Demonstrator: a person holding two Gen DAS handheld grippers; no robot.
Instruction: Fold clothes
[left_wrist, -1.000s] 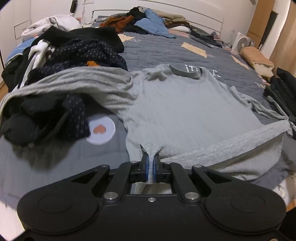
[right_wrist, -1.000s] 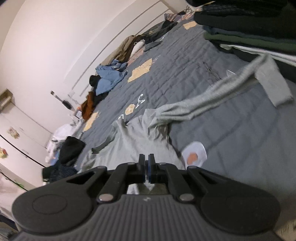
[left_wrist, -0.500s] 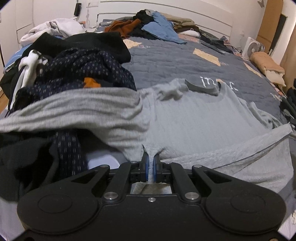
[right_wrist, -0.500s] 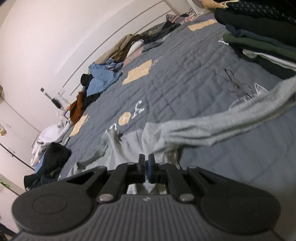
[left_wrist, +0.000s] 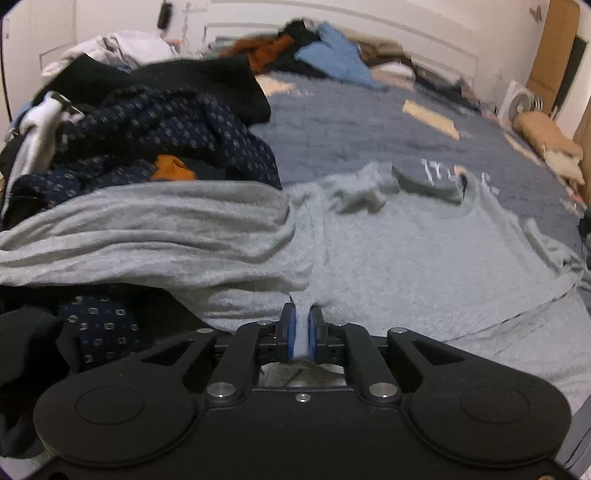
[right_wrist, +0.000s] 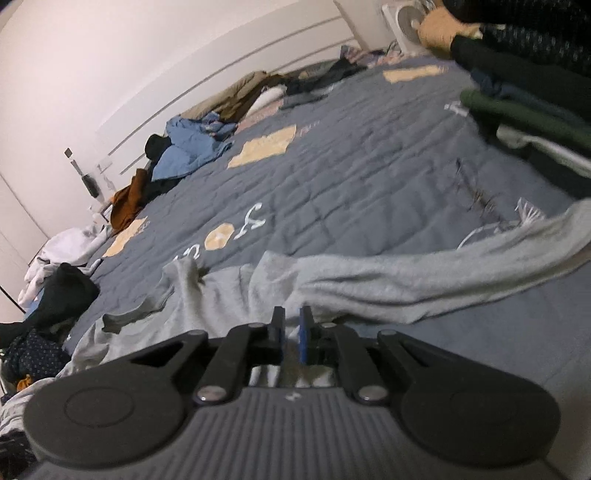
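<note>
A grey long-sleeved sweater (left_wrist: 424, 251) lies spread on the bed, collar away from me. Its left sleeve (left_wrist: 147, 225) is draped over a pile of dark clothes. My left gripper (left_wrist: 301, 334) is shut on the sweater's near hem, with grey cloth pinched between the blue pads. In the right wrist view the same sweater (right_wrist: 221, 295) shows, its other sleeve (right_wrist: 443, 269) stretched out to the right. My right gripper (right_wrist: 291, 332) is shut on the hem too, with a narrow strip of cloth between its fingers.
A heap of dark patterned clothes (left_wrist: 147, 125) is at the left. Folded dark garments (right_wrist: 535, 85) are stacked at the right. More clothes (right_wrist: 192, 147) lie along the headboard. A grey quilt (right_wrist: 369, 155) covers the bed, and a white fan (left_wrist: 521, 103) stands at the far right.
Both grippers have dropped lower and moved forward with the hem, so the sweater lies flatter on the bed. The right sleeve has come down onto the quilt.
</note>
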